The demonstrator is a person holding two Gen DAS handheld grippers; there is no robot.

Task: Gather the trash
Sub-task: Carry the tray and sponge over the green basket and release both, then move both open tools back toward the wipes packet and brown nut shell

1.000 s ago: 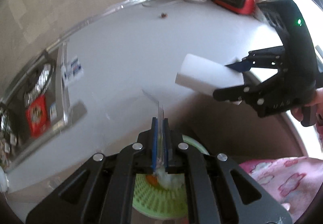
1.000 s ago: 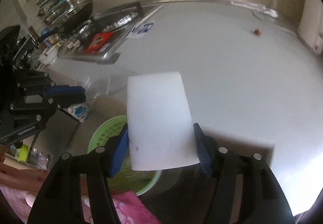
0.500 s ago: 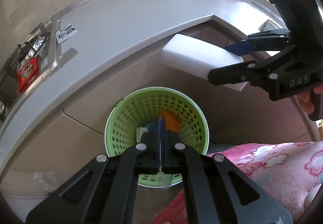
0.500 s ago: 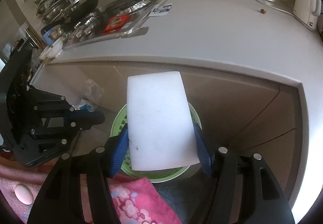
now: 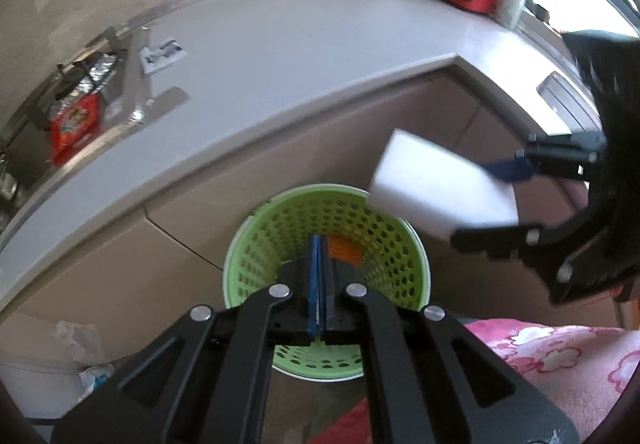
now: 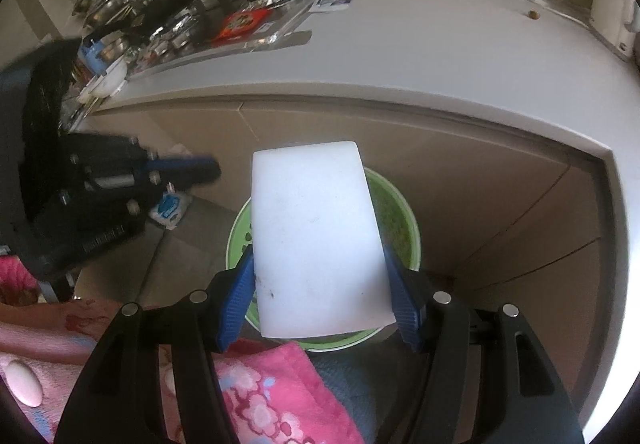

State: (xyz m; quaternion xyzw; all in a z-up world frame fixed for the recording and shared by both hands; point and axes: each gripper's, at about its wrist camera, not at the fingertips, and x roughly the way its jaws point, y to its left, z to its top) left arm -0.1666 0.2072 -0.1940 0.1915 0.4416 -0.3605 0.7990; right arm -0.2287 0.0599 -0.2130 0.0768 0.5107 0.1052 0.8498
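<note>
my right tongs (image 6: 320, 296) are clamped on the white sponge block (image 6: 316, 240), holding it right above the green basket (image 5: 248, 268) on the floor by the counter (image 5: 304, 56). my left tongs (image 5: 319, 276) are pressed together over the basket, nothing between them.

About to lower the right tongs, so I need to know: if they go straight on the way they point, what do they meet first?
Probably the green basket. The right tongs, shut on the white block, point down at its mouth; the block's front end would likely enter first, though depth is unclear.
</note>
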